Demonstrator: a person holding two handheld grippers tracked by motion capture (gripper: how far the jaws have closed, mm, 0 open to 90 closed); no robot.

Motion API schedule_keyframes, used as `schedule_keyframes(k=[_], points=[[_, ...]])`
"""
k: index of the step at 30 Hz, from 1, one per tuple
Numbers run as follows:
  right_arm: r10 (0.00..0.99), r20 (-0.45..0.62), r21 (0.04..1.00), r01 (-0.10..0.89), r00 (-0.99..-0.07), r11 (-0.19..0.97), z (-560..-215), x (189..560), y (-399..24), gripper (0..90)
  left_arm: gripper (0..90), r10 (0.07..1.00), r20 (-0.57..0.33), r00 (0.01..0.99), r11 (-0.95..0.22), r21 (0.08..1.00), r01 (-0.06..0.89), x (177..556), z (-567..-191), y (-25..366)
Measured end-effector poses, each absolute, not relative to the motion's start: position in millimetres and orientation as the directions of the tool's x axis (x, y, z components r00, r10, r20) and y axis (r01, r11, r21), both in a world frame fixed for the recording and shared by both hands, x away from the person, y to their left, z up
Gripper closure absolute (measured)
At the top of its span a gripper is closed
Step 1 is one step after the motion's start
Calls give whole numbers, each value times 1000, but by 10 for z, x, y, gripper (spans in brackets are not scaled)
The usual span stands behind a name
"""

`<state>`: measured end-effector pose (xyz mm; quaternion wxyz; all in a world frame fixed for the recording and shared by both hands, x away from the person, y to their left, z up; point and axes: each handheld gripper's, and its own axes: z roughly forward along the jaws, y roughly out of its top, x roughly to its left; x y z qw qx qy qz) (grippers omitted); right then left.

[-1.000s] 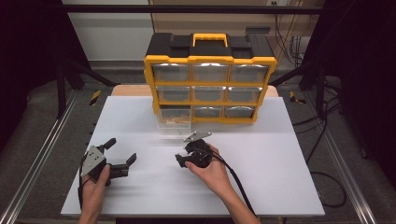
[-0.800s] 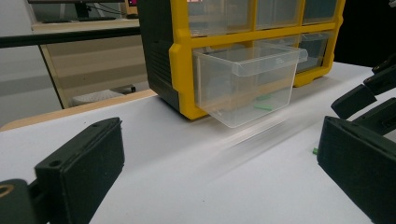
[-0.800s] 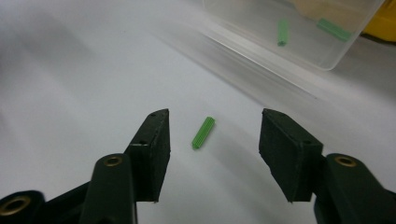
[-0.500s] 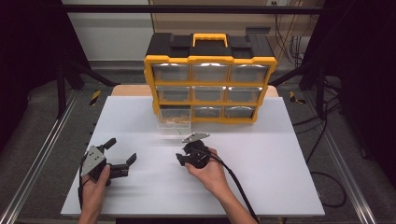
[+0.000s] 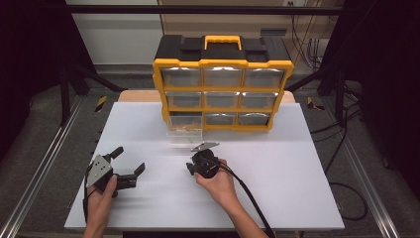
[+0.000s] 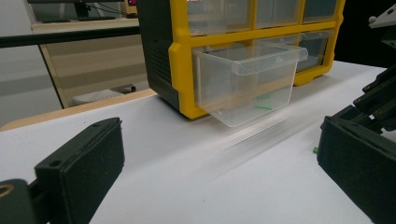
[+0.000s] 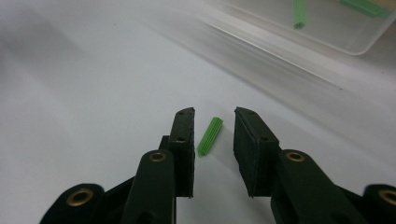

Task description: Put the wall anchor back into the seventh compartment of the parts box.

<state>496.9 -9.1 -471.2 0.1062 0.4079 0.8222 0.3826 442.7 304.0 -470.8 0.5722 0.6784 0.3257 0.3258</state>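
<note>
Green ribbed wall plug [image 7: 209, 136] is sitting flat on the white table [image 5: 307, 163], right between the black jaws of the right gripper [image 7: 213, 140]. Those jaws have just been closing in on it, but there's a sliver of table showing on both sides of the plug, so the pads aren't pinching it yet. In the high view the right gripper [image 5: 198, 161] points down at the tabletop a little in front of the pulled-out clear drawer [image 5: 184, 130], with the person's right hand [image 5: 218, 181] wrapped around its body and the cable trailing back toward the bottom edge.

That drawer hangs out of the bottom-left slot of the yellow and black organizer [image 5: 223, 89] at the far side of the table, and it has a few more green plugs [image 6: 261, 103] lying on its floor.

Off to the side, well apart from all that, the left gripper [image 5: 128, 166] rests near the table's left front corner with its jaws spread wide and nothing between them, the person's left hand [image 5: 101, 196] on it.
</note>
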Motion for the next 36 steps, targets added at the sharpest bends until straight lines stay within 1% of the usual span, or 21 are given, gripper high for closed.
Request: schedule_keyframes(k=[5,13,24,36], points=[[761,137,719,593,-634,364,-4743,4985,-69,727,9,815,70,575,-133,989,69,4429,-4708,3041],[767,132,722,592,-628,360,-4772,4979,-27,747,8,815,70,576,-134,989,70,4431,-4710,3037],[768,94,722,574,-633,385,-4802,4952,32,779,9,814,69,576,-134,989,70,4431,-4710,3038],[768,95,723,574,-633,384,-4823,4955,34,838,8,813,70,578,-136,988,72,4433,-4713,3032]])
